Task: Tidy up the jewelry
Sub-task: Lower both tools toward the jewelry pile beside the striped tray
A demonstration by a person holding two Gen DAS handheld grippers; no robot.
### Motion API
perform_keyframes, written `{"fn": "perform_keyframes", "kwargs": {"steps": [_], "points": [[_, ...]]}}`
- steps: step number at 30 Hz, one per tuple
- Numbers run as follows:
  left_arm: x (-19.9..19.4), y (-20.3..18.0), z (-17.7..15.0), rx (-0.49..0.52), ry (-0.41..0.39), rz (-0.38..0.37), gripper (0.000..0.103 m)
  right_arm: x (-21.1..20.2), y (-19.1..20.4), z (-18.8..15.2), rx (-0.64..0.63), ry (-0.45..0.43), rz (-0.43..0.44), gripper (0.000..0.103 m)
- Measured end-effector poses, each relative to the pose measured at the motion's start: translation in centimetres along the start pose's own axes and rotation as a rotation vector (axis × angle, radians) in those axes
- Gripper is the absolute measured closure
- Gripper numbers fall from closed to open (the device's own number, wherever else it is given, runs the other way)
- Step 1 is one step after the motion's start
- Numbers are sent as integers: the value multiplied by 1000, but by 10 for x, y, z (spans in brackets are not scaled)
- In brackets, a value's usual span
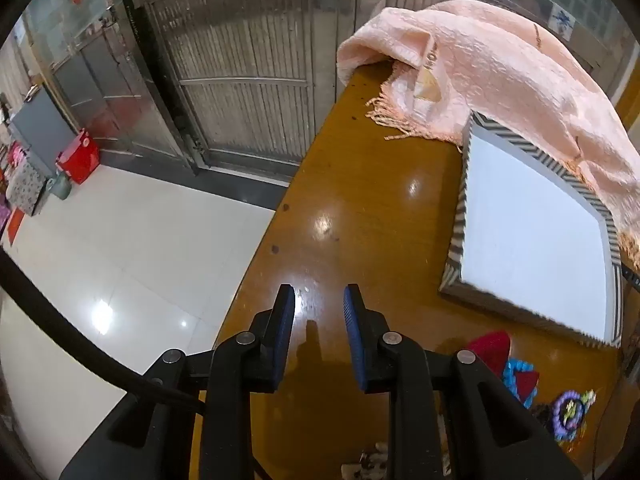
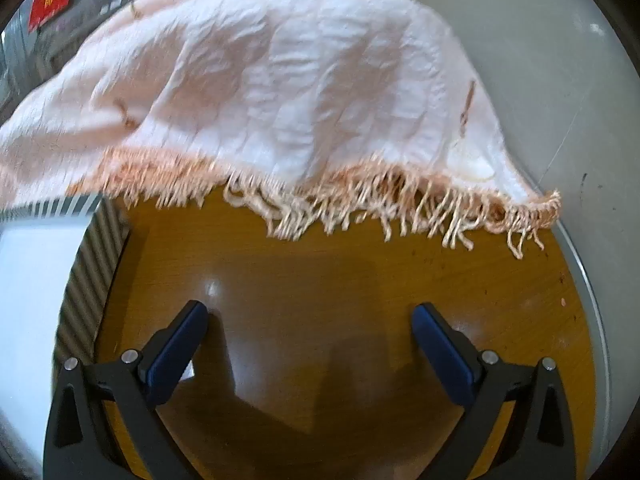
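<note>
Pink scarf (image 1: 500,72) over striped tray (image 1: 532,236).

Left gripper (image 1: 319,294): black frame with two blue ribbed pads (image 1: 283,332). The jaws are held a narrow gap apart, and nothing is seen between them. The fingers are pointed forward, close above the desk (image 1: 360,184) near its left edge. A black cable (image 1: 80,340) is led away from the frame on the left side.

Right gripper (image 2: 311,314): black frame with two dark blue pads (image 2: 176,354). The jaws are spread wide, with nothing gripped. The fingers are held low over the desk, near its right edge, and their shadows are cast on the wood below.

No hand or arm of the person is shown in either view.
</note>
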State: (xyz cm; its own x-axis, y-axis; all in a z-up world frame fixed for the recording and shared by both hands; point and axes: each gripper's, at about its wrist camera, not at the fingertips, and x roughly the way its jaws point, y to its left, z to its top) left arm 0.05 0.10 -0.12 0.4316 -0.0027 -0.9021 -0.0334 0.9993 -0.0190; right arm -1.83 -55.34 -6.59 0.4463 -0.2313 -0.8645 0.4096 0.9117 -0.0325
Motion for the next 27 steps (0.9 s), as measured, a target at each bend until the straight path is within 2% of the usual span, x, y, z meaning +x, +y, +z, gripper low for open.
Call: {"fn": "perform_keyframes", "kwargs": {"steps": [1,3,6,7,10,15,20,23,27], "points": [[1,1,0,8,7,-6,98,-6,-1,-7,17,2,-7,1],[-3,-3,-11,38,-29,-5,98,-29,-4,-29,57,-56,-1,1],[-10,-1,-22,50,-24,-36,98,-71,11,-70,54,-136,-22,1],[-12,-2,-25,58,-13,-44,98,-84,14,-85,54,-149,-3,1],[-13,-3,-31,78,4,-81,98,-111,39,-105,26,-114,43,1],[-21,-12,-40,150,14,-142,98,-155,93,-166,-6,-84,141,1],[-29,-19,-46,197,32,-202,98,-186,139,-189,-56,-72,193,1],[-33,-27,-53,236,36,-224,98,-199,159,-187,-72,-60,196,1],[-38,-31,-59,276,27,-227,98,-213,163,-180,-100,-36,248,1]]}}
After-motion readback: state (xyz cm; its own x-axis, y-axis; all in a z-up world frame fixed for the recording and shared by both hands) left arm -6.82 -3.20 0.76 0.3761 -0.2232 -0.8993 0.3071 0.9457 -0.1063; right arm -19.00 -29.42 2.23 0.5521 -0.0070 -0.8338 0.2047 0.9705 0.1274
